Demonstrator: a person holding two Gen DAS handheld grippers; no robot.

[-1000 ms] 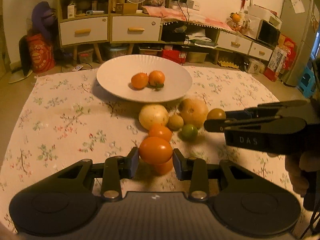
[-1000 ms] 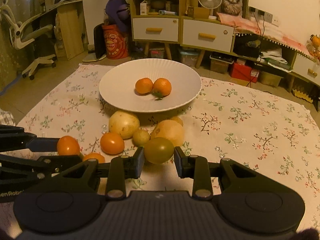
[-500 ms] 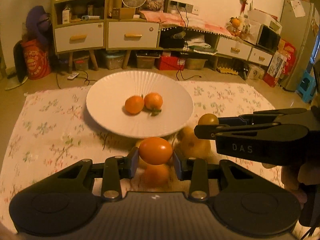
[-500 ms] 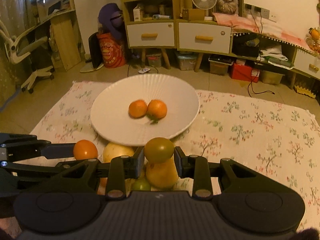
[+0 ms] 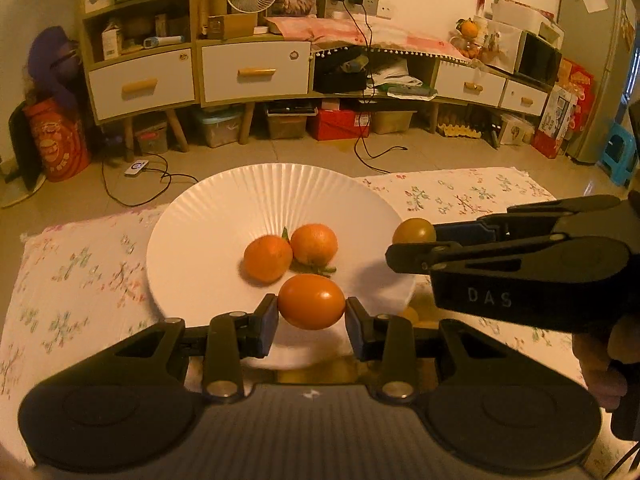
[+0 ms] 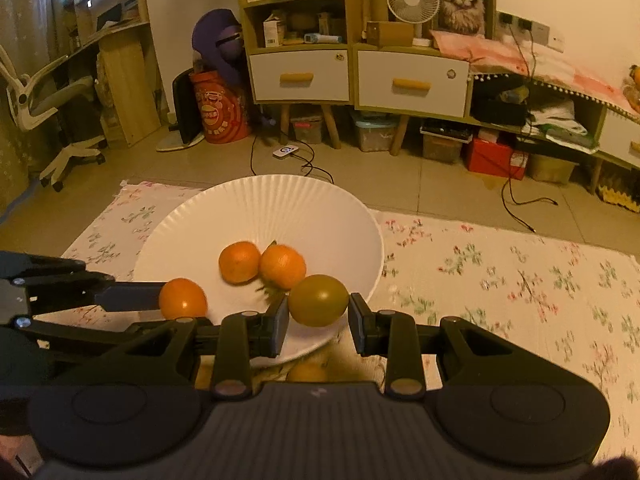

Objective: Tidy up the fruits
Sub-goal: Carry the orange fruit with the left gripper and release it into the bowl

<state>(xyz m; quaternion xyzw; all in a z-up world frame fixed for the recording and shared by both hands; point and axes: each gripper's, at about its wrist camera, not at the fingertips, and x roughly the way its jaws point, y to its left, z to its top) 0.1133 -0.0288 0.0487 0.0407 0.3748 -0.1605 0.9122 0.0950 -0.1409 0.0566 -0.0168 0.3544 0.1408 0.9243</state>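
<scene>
My left gripper is shut on an orange tomato, held over the near part of the white ribbed plate. My right gripper is shut on a greenish-brown tomato, held over the plate's near right rim. Two mandarins lie in the middle of the plate; they also show in the right wrist view. The right gripper with its tomato shows at right in the left wrist view. The left gripper's tomato shows at left in the right wrist view.
The plate stands on a floral cloth on the floor. Some fruit lies on the cloth below the grippers, mostly hidden. Cabinets with drawers, boxes and cables stand beyond the cloth. An office chair is far left.
Both grippers have lifted their tomatoes off the cloth and carried them forward over the plate. The fruit pile has dropped out of sight beneath them.
</scene>
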